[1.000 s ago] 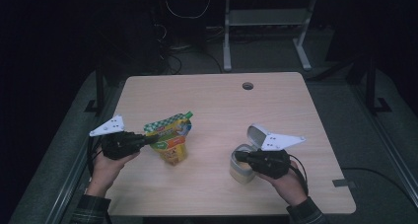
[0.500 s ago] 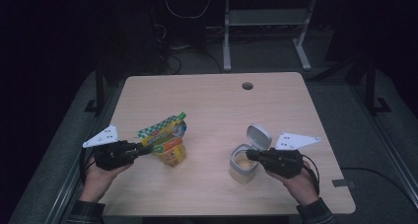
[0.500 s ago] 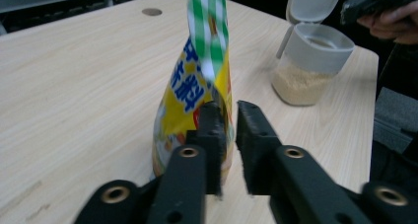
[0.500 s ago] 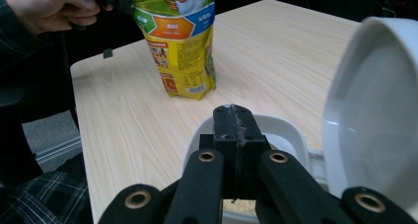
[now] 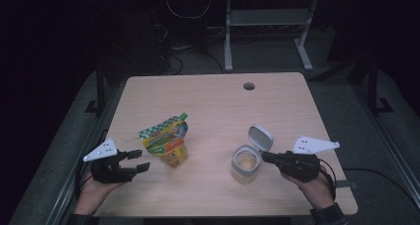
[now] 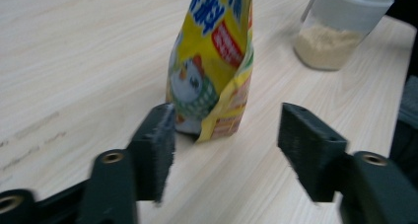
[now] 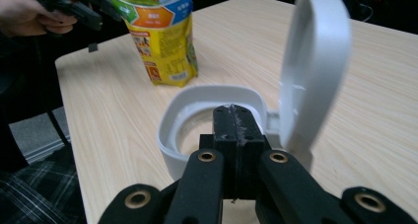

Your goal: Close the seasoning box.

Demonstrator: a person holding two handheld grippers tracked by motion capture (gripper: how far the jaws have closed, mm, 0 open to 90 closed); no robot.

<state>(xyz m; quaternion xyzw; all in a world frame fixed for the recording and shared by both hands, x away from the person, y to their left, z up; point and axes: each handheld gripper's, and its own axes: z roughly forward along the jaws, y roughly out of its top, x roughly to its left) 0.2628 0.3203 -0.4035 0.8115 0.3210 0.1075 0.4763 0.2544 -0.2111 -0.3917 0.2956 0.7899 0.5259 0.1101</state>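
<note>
Two grippers are at work over the wooden table (image 5: pixel 208 96), and the left one has just let go. The left gripper (image 5: pixel 137 161) had the seasoning pouch (image 5: pixel 167 144) pinched a second ago; since then its jaws have been opening, the hand has drawn back and sunk toward the near table edge, and the pouch now stands upright on its own, just ahead of the spread jaws and clear of both pads (image 6: pixel 158 145). That reads as the pouring step being over, with the pouch set down and released. Beyond the pouch from that gripper sits the clear canister (image 6: pixel 340 36), with pale powder in its bottom. The right gripper (image 5: pixel 266 157) has its jaws pressed together on nothing, their tip just beside the canister's rim (image 7: pixel 172 150), next to the upright flip lid (image 7: pixel 315 66). My guess is that the lid gets pushed down next, with the closed jaws used as a poker.
</note>
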